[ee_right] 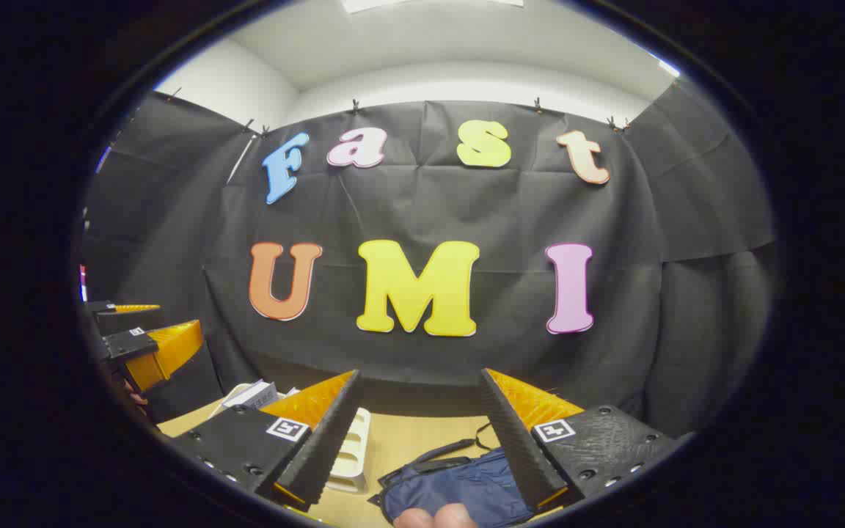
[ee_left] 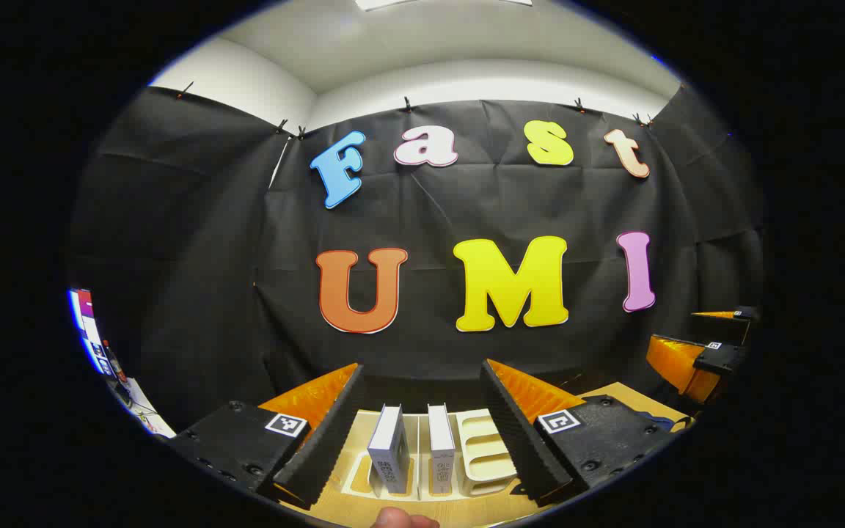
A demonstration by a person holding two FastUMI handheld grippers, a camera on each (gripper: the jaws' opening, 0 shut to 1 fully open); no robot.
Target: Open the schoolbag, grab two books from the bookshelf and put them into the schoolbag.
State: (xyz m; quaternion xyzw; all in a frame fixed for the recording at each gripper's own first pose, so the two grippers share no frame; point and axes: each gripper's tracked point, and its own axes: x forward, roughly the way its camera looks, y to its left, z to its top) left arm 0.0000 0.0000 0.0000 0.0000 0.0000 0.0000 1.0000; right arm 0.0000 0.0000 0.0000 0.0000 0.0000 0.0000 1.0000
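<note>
L gripper (ee_left: 422, 381) wide, empty, 2 books (ee_left: 390, 447) in rack (ee_left: 483, 451) ahead btwn fingers. R gripper (ee_right: 419, 389) wide, empty, bag (ee_right: 459, 488) below.

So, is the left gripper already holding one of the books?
No, the left gripper is open, and both books stand untouched in the bookshelf.

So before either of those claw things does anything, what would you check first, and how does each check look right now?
1. Left gripper open wide enough for a book: ok, jaws spread.
2. Right gripper open: ok, jaws spread, holding nothing.
3. Books available: ok, two books stand upright in the cream bookshelf, straight ahead of the left gripper.
4. Schoolbag within reach: ok, the dark blue bag lies on the wooden table below the right gripper.
5. Schoolbag open: cannot tell, its zip is not clear.
</note>
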